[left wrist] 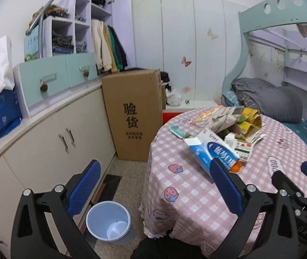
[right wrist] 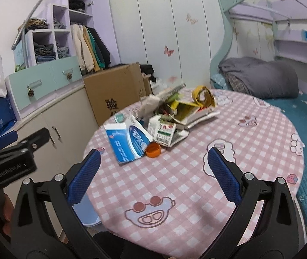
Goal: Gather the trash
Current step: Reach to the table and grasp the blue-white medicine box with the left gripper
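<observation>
1. Two grippers, both spread wide and holding nothing: our left gripper (left wrist: 153, 185) hangs over the table's left edge, our right gripper (right wrist: 153, 172) over bare cloth on the near half of the table (right wrist: 196, 172).
2. Trash lies in one loose heap at 12 o'clock from the right gripper, past the table's centre. Nearest us are a blue-and-white carton (right wrist: 129, 142), lying flat, and an orange cap (right wrist: 152, 149) touching its lower right corner.
3. Behind these stand a small milk box (right wrist: 162, 132), some folded yellow packaging (right wrist: 203, 97) and crumpled paper (right wrist: 151, 103); the pieces overlap, and we cannot tell how many there are.
4. Bin (left wrist: 108, 221): pale blue, on the floor at 7 o'clock from the table in the left view, just beside the cabinet (left wrist: 45, 146). We see nothing inside it.
5. Step in hand, as we judge it: the approach to a first pick, with nothing yet collected.
6. Next move, as we judge it: bring one gripper forward to 12 o'clock and close it on the carton's raised near edge, since this piece is foremost and free of the heap.
7. Caution: the cap touches the carton and may roll off when the carton is lifted.
</observation>
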A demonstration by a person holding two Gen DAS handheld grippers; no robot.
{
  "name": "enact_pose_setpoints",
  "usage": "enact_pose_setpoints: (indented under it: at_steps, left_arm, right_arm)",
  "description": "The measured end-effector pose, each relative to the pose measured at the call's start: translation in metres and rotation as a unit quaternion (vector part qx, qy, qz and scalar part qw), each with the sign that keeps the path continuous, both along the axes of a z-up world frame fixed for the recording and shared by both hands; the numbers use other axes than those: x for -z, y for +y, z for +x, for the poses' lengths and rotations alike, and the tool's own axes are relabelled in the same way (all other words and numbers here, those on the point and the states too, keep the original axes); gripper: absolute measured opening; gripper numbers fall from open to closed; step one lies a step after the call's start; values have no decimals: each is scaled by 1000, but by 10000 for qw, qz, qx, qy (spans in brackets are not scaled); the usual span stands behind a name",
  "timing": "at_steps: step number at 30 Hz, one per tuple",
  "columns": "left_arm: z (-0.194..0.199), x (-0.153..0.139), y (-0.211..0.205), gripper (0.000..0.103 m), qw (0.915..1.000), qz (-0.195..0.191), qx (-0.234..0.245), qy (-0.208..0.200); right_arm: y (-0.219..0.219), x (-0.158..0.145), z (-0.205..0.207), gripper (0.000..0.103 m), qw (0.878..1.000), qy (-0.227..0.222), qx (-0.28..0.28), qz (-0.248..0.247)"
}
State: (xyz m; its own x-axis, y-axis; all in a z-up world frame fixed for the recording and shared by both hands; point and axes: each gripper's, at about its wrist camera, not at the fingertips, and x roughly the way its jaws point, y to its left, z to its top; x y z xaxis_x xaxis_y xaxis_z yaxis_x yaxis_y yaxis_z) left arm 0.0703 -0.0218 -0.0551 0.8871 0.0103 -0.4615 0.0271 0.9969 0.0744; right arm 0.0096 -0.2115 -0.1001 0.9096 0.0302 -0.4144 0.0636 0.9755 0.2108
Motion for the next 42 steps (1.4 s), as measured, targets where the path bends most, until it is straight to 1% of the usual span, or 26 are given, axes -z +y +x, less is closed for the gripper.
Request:
enact_pose_setpoints:
  at_steps: [2, 7, 11, 15, 16, 19, 21, 22, 23, 24, 26, 27, 29, 30, 31, 32, 34, 36, 37, 39, 40, 41, 42]
  left_arm:
    - [8, 5, 2, 99, 9999, -32, -37, 105]
    - [33, 21, -8, 99, 9979, -243, 287, 531]
    - [53, 35, -22, 99, 9958, -266, 442, 762]
    - [83, 48, -35, 98, 9910, -549, 565, 1084]
    - [88, 50, -38, 98, 9906, -594, 572, 1091]
    - [106, 57, -49, 98, 9886, -633, 637, 1206]
    - [118, 63, -56, 98, 9859, -683, 688, 1361]
    - [122, 66, -58, 94, 9850, -703, 706, 1412]
    - [126, 69, -59, 85, 9843, -704, 711, 1456]
    - [130, 72, -60, 80, 9827, -724, 730, 1541]
    - [136, 77, -58, 65, 9780, -875, 794, 1720]
    - [140, 80, -55, 62, 9733, -1054, 858, 1849]
    - [145, 85, -51, 45, 9637, -1386, 1020, 2042]
    - [145, 85, -52, 41, 9631, -1423, 1044, 2032]
    - [146, 86, -52, 33, 9627, -1416, 1079, 2038]
    - [147, 87, -53, 28, 9612, -1428, 1156, 2059]
    - [145, 86, -51, 23, 9599, -1546, 1222, 1995]
    - [143, 83, -48, 19, 9584, -1649, 1281, 1943]
    - [142, 82, -46, 17, 9577, -1712, 1302, 1911]
    - [140, 79, -42, 14, 9571, -1794, 1359, 1828]
    - [139, 77, -41, 13, 9569, -1830, 1375, 1787]
    - [138, 75, -39, 11, 9568, -1861, 1393, 1745]
    - [137, 72, -37, 11, 9566, -1908, 1410, 1691]
  right_arm:
    - [-4, 6, 7, 97, 9999, 102, 23, -10]
    - [-18, 16, 27, 97, 9993, 349, 16, 95]
    - [-31, 19, 38, 97, 9988, 441, 118, 165]
    - [-40, 21, 50, 97, 9985, 492, 230, 104]
    - [-43, 22, 54, 97, 9983, 525, 260, 76]
    - [-49, 24, 65, 97, 9978, 584, 295, 50]
    - [-53, 25, 75, 97, 9971, 699, 295, 65]
    - [-54, 26, 78, 97, 9971, 706, 264, 108]
    - [-55, 27, 84, 97, 9967, 763, 230, 173]
    - [-56, 28, 88, 97, 9961, 828, 204, 229]
    - [-58, 30, 97, 97, 9947, 929, 106, 416]
    - [-59, 32, 101, 97, 9933, 993, 8, 588]
    - [-61, 35, 110, 97, 9890, 1052, -239, 1014]
    - [-61, 37, 116, 97, 9866, 1138, -312, 1128]
    - [-61, 38, 119, 97, 9850, 1184, -366, 1201]
    - [-61, 39, 124, 97, 9833, 1187, -440, 1306]
    - [-59, 37, 130, 96, 9845, 1191, -364, 1238]
    - [-57, 37, 138, 82, 9842, 1214, -348, 1245]
    - [-55, 37, 140, 78, 9837, 1233, -353, 1257]
    - [-54, 39, 146, 64, 9816, 1288, -385, 1354]
    - [-53, 41, 148, 59, 9804, 1333, -419, 1386]
    - [-53, 42, 150, 49, 9791, 1363, -457, 1437]
    - [-52, 43, 152, 35, 9781, 1397, -484, 1467]
